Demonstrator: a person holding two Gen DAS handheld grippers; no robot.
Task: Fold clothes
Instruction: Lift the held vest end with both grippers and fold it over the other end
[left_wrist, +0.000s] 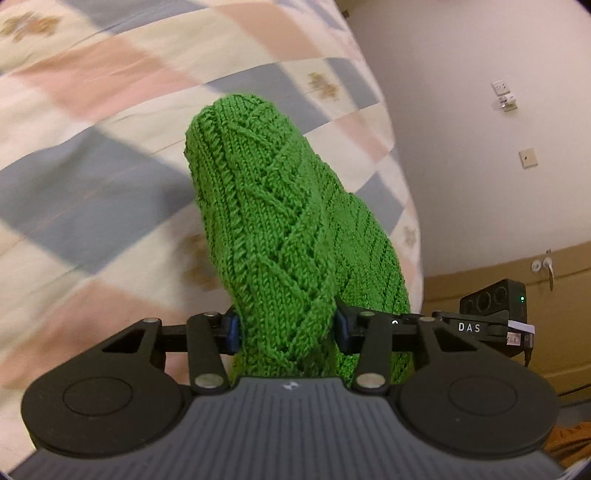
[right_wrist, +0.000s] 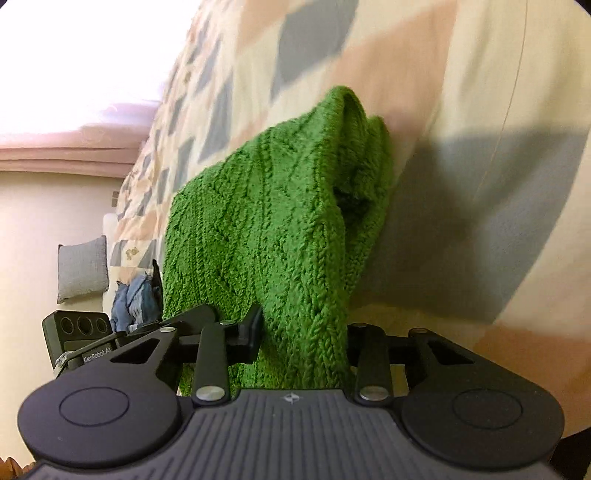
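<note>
Gripping the soft, stretchy knit (left_wrist: 280, 236) bunched in both closed grippers, left (left_wrist: 286, 328) and right (right_wrist: 303, 339), we judge its edges the better hold.

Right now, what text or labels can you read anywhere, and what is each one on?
"DAS": on the other tool's black body, seen from the left wrist.
"GenRobot.AI": on the other tool's body, seen from the right wrist.
White tag with red print: too small to read.

checked bedspread (left_wrist: 92, 155), pink/blue/cream, ahead of the jaws | wall sockets (left_wrist: 504, 95) far right of jaws | grey cushion (right_wrist: 83, 267) left of jaws | blue denim heap (right_wrist: 135, 301) beside it
</note>
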